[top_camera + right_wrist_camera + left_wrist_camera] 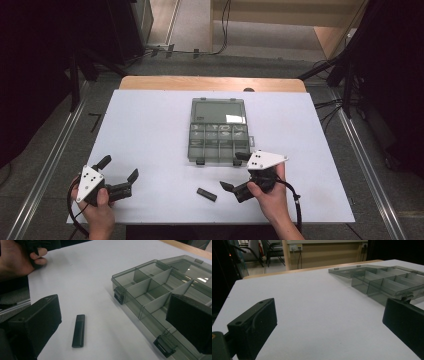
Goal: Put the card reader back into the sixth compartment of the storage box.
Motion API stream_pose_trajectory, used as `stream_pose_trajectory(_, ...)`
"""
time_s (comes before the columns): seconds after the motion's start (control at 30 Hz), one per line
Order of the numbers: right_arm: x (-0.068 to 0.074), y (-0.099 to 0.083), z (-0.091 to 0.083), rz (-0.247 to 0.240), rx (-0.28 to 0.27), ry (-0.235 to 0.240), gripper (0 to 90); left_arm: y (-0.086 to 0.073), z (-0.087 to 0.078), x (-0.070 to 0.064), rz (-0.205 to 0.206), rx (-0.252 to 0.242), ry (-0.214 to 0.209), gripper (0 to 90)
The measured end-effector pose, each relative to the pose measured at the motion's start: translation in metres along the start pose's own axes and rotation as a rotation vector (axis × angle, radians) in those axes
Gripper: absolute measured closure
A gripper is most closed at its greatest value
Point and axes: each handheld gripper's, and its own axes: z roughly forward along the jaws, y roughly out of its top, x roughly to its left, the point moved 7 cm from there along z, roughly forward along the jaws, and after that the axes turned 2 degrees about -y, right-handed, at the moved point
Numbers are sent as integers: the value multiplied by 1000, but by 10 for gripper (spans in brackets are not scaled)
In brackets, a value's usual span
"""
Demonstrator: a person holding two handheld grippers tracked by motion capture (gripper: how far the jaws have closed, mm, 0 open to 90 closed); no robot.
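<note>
Near the table's [150,130] front left corner, the left gripper [119,175] sits in the person's left hand [97,212], its two black jaws spread wide with nothing between them. In the left gripper view those jaws frame bare white table surface, with the smoky plastic box off to the right beyond them.

Further right, close to the front edge and about midway along it, a small flat black bar [206,194] lies on the table by itself. It may be a USB stick or a cap of some kind; the pictures do not settle which. In the right gripper view it rests just ahead of the near jaw, apart from both the jaw and the box.

The translucent grey compartment box [219,131] lies at the middle of the table with its lid folded open toward the far edge. Its dividers make a row of long cells and a row of smaller ones; the cells look empty in the right gripper view, and two dark latches hang on its front wall.

The right gripper [236,172], held in the right hand [270,195], is by the box's front right corner, jaws wide apart and empty, one near the box's front latch, the other near the bar.
</note>
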Motion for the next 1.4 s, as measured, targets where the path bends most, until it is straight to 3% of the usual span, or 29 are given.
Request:
stream_pose_trajectory(0.8,20,-8,26,-41,119,71,0,0,0,0,1,1,-2,0)
stream_pose_trajectory(1.07,27,-19,38,-55,219,89,3,0,0,0,2,-2,-2,0)
stream_pose_trajectory(1.1,28,-21,41,-56,228,76,131,0,0,0,2,-2,-4,0)
stream_pose_trajectory(1.17,29,-22,42,-64,237,71,124,0,0,0,2,-2,-3,0)
stream_pose_trajectory(1.4,38,-31,52,-70,306,124,150,0,0,0,1,-4,-3,0)
